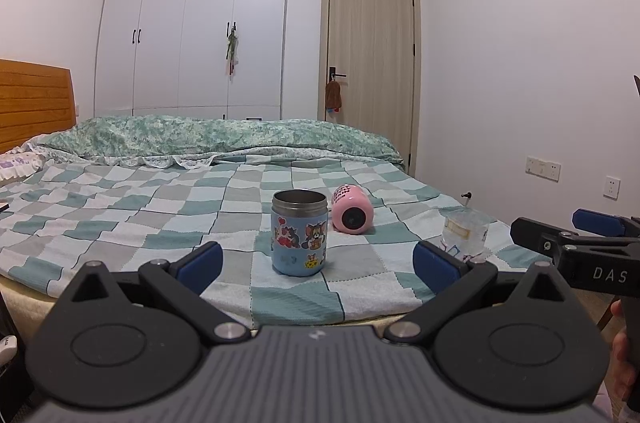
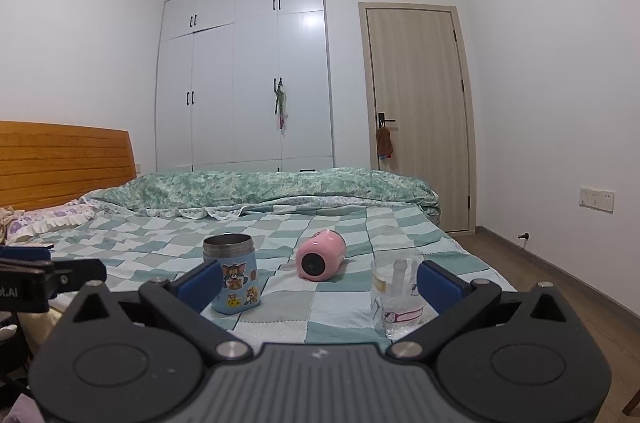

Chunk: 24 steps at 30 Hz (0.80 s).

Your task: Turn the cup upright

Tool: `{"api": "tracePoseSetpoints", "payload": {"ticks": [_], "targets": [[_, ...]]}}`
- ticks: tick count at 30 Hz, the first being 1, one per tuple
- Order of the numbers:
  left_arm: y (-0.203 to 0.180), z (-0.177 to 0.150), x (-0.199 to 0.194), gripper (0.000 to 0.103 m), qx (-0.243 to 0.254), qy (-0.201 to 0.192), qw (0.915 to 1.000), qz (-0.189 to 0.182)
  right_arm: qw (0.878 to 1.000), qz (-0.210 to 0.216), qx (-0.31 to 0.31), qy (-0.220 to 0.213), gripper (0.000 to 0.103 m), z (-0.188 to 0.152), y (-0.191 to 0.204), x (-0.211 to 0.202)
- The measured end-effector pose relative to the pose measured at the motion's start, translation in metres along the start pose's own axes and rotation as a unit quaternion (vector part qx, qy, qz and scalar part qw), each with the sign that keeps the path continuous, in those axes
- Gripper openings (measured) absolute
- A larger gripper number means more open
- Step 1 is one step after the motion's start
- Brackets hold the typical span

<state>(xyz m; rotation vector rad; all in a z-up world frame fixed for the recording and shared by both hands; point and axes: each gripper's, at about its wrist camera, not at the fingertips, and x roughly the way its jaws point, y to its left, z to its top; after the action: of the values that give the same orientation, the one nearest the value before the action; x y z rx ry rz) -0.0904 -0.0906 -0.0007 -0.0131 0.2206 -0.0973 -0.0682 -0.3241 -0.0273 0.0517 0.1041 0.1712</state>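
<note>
A pink cup (image 1: 352,209) lies on its side on the checked bedspread, its dark end facing me; it also shows in the right wrist view (image 2: 321,260). A blue cartoon-sticker steel cup (image 1: 299,238) stands upright just left of it, seen too in the right wrist view (image 2: 234,273). A clear glass cup (image 2: 397,297) stands near the bed's front right corner, also in the left wrist view (image 1: 466,233). My left gripper (image 1: 318,263) is open and empty, short of the blue cup. My right gripper (image 2: 318,281) is open and empty, short of the cups.
The bed's front edge (image 1: 320,321) runs just ahead of the grippers. A rolled green quilt (image 1: 216,139) lies across the far side. A wooden headboard (image 2: 64,159) is at left, wardrobe and door behind. The right gripper's body shows at right in the left wrist view (image 1: 576,251).
</note>
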Motion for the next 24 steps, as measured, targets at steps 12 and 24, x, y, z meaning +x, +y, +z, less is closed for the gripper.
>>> {"api": "tracePoseSetpoints", "payload": {"ticks": [12,24], "targets": [[-0.0005,-0.0001,-0.0006,0.103,0.001,-0.002,1.0000,0.000,1.000,-0.001,0.000,-0.004,0.103,0.0017,-0.0003,-0.0012],[-0.0006,0.0028,-0.0040,0.103,0.004,-0.014,0.9999,0.000,1.000,-0.001,-0.001,-0.007,0.103,0.0026,0.0003,-0.0026]]}}
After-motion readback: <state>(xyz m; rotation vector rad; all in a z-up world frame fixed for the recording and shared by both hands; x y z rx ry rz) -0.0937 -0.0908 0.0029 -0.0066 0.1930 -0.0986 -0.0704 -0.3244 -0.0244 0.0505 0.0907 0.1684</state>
